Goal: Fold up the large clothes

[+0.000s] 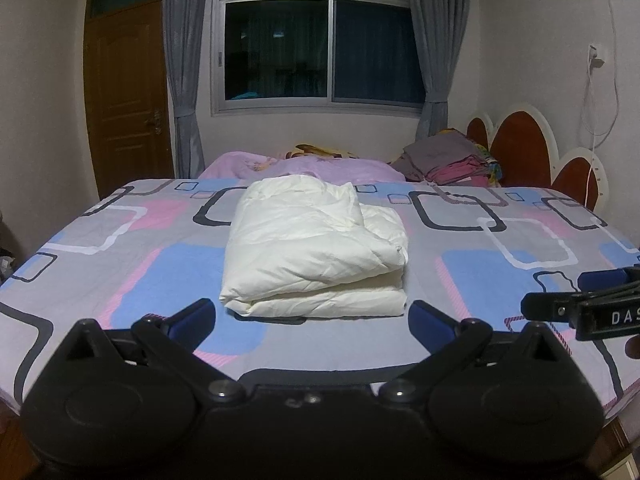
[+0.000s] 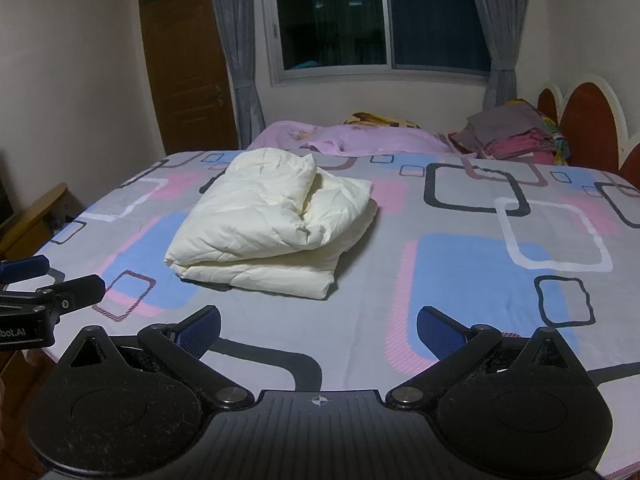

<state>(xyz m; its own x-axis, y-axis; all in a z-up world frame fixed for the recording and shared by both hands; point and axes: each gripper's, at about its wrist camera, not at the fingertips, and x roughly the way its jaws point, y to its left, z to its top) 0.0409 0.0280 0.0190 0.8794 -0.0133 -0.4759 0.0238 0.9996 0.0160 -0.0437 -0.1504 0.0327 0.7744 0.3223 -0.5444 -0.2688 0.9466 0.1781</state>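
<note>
A cream-white padded garment (image 1: 316, 248) lies folded into a thick bundle in the middle of the bed; it also shows in the right wrist view (image 2: 272, 224). My left gripper (image 1: 312, 318) is open and empty, held just in front of the bundle's near edge. My right gripper (image 2: 318, 330) is open and empty, held back from the bundle and to its right. The right gripper's fingers (image 1: 560, 304) show at the right edge of the left wrist view. The left gripper's fingers (image 2: 60, 292) show at the left edge of the right wrist view.
The bed sheet (image 1: 480, 280) has grey, blue and pink squares. A pink blanket (image 1: 304, 166) lies at the far side. A pile of folded clothes (image 1: 452, 158) sits by the red headboard (image 1: 524, 148). A door (image 1: 128, 100) and window (image 1: 320, 48) are behind.
</note>
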